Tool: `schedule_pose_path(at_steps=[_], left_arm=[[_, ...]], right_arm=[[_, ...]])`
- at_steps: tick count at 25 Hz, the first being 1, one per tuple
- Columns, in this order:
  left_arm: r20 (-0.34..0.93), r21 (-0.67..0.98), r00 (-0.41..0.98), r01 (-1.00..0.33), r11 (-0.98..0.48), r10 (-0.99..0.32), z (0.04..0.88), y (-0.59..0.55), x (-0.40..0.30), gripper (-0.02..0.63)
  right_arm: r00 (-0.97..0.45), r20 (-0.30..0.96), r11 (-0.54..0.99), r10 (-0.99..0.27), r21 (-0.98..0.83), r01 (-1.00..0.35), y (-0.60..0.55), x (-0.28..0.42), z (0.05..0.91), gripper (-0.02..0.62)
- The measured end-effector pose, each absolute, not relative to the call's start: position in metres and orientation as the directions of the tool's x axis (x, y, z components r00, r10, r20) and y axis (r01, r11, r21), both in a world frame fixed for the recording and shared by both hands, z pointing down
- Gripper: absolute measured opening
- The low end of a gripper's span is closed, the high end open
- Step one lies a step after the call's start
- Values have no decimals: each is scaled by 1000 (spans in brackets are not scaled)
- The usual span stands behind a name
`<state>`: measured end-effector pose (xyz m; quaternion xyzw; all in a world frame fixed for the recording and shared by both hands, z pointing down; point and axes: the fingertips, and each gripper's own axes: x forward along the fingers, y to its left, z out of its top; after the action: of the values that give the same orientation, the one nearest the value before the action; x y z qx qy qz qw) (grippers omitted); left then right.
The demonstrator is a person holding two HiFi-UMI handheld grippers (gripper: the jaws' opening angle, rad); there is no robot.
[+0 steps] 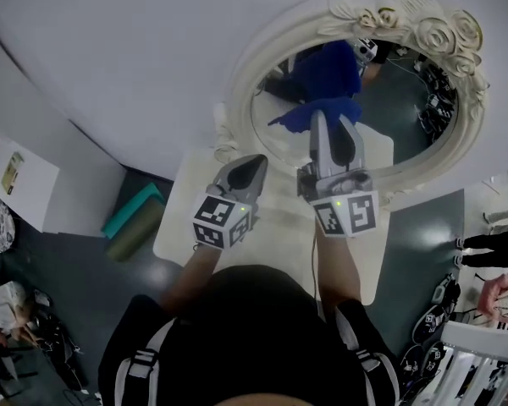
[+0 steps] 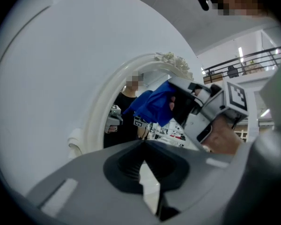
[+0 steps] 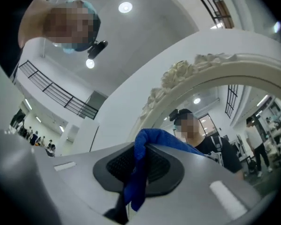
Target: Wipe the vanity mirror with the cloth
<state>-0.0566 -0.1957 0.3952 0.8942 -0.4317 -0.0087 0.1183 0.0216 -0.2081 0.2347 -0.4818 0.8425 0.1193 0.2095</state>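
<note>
White wall (image 1: 110, 57) behind, small pale tabletop (image 1: 182, 227) below it. The oval vanity mirror (image 1: 406, 108) in its cream rose-carved frame (image 1: 440, 32) stands at the tabletop's far edge, against the wall.

Right gripper (image 1: 334, 118): jaws clamped on the blue cloth (image 1: 309, 115), with a fold pinched between the pads and the rest bunched over the tips. The cloth sits at the lower left of the glass and meets its own reflection there, so it looks pressed on. Wiping step seems to be under way, most of the glass not yet covered.

Left gripper (image 1: 256, 161): jaws closed together, nothing between them. It hangs over the tabletop's far-left part, just beside the frame's lower left, and I can't tell whether it touches it.

Risks:
- Only a narrow fold is gripped, so drag across the glass could pull the cloth out.
- The cloth is thin over the jaw tips, so hard plastic could hit or scratch the glass if pushed flat.
- Nothing clearly braces the frame, so a firm push could shift or rock the mirror.
- A loose cloth end could snag on the carved roses near the rim.
</note>
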Motion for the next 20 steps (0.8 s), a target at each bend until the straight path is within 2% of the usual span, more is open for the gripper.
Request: schedule_pose_path(at_steps=[6, 15, 20], left_arm=[[105, 218, 667, -739, -638, -737, 400, -194, -21, 6], [91, 173, 739, -671, -721, -667, 391, -185, 49, 6], [103, 157, 759, -651, -743, -643, 391, -187, 78, 6]], right_arm=[[-275, -491, 374, -827, -113, -921, -173, 112, 265, 38], [-7, -412, 102, -911, -209, -973, -141, 236, 337, 38], [62, -372, 28, -926, -232, -972, -144, 277, 371, 38]])
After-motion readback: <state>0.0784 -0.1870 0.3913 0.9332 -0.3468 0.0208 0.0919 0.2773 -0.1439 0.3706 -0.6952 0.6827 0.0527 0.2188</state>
